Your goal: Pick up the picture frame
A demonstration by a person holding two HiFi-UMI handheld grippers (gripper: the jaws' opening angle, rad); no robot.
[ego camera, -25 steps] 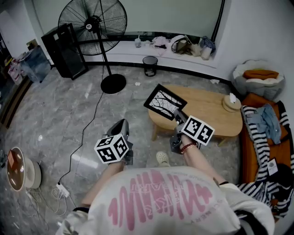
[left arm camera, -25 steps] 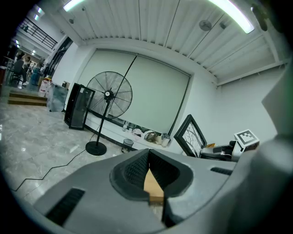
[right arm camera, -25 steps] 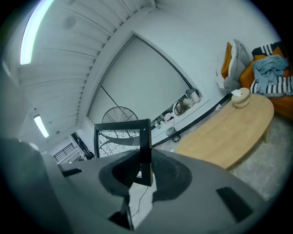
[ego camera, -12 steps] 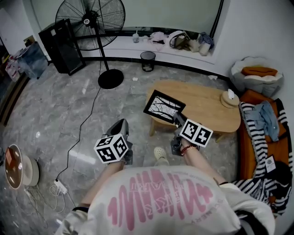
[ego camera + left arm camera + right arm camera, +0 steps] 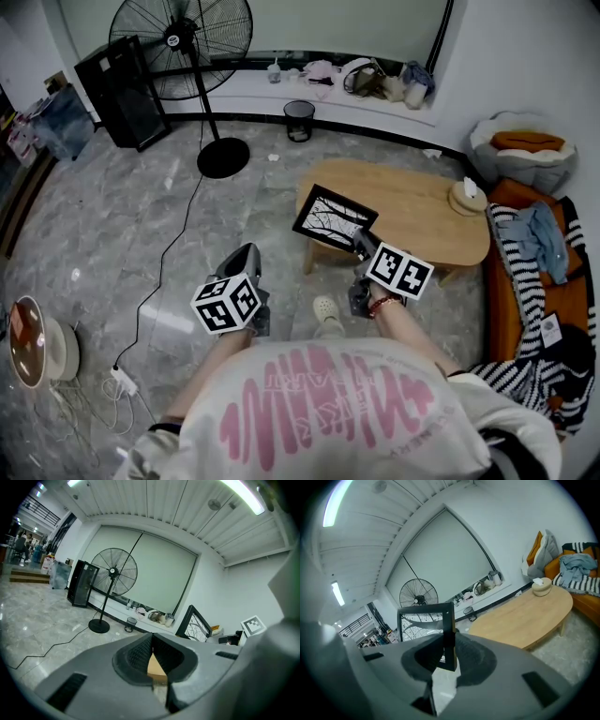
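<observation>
You lowered the right gripper (image 5: 364,246) a little, and the picture frame (image 5: 335,218) clamped in its jaws came down with it. In the head view the frame's top corner had reached the far rim of the wooden coffee table (image 5: 422,211); it ended lower, over the tabletop. Most of that drop came in the first half second, and after that it barely shifted. Your head tipped slightly too, so the standing fan (image 5: 183,42) and the waste bin (image 5: 299,120) slid up and left.

Polished stone floor (image 5: 112,206), matt wooden table (image 5: 422,211), glossy black picture frame (image 5: 335,218).
</observation>
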